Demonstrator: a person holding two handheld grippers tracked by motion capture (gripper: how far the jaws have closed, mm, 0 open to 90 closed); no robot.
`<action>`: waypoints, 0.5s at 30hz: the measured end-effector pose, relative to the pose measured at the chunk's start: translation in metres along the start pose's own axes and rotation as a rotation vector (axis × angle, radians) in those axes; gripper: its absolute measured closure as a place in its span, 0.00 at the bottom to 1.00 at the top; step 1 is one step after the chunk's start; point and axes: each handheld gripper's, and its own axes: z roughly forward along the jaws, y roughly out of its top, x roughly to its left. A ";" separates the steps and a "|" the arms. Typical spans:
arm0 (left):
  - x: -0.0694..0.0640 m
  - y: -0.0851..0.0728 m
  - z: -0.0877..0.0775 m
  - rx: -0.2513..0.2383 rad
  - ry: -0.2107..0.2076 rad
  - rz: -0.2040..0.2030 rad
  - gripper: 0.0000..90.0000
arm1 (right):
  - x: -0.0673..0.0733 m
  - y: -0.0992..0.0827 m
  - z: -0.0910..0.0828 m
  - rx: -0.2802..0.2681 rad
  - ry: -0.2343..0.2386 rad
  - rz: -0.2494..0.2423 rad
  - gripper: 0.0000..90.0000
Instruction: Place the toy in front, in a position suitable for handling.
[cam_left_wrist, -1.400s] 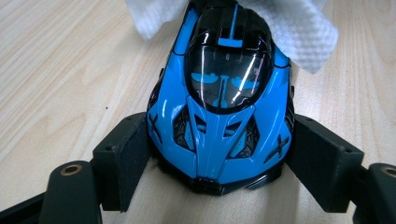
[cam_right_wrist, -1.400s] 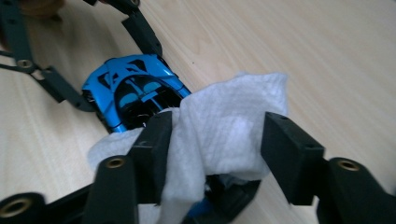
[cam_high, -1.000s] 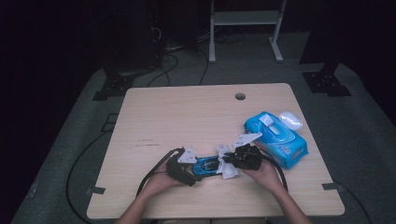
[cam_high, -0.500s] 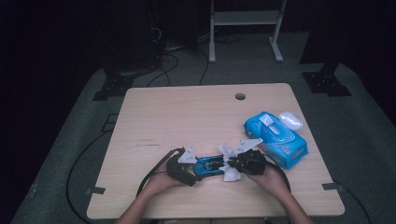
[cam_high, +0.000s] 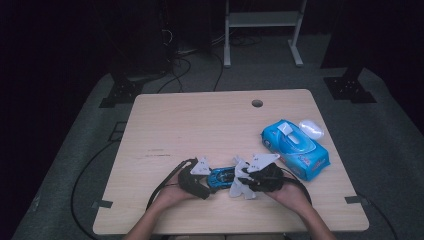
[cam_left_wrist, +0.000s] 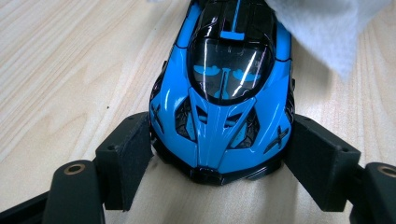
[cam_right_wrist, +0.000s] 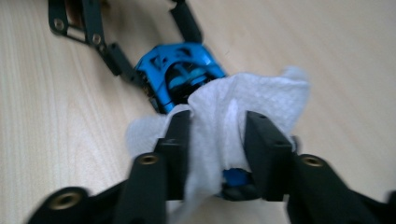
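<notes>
Near the front edge of the table, in the high view, you have the blue toy car lying between your two tools, with the left gripper at its one end and the right gripper at the other, a white wipe bunched over the car's right end; the blue wipe pack lies well apart to the right. Along the left gripper view, your jaws stand one on each flank of the car's nose, pads pressed on the bodywork just behind the front corners, so the left gripper is clamped on the car. The shell is glossy hard plastic: judge it light, rigid and slippery, with a tapering nose that could squirt forward out of the pads if you squeeze harder. Hold it at the widest, flattest part of the flanks, not on the sloped bonnet or the windscreen. Along the right gripper view, your jaws have just been opening; they stand apart with the wipe draped between them and over the car's tail, and the pads no longer pinch it. The wipe is soft, limp and probably damp, so it will cling and fold; take a thick bunch of it, not a single edge.
</notes>
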 end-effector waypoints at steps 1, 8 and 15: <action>0.000 0.000 0.000 0.000 0.001 0.000 0.28 | -0.002 0.000 -0.005 -0.019 -0.018 0.010 0.58; 0.000 0.000 0.000 0.000 -0.002 -0.001 0.28 | -0.029 0.001 0.002 -0.058 0.030 0.074 0.44; 0.001 0.000 0.000 0.002 -0.006 0.009 0.28 | -0.056 0.008 0.045 0.048 0.169 0.211 0.65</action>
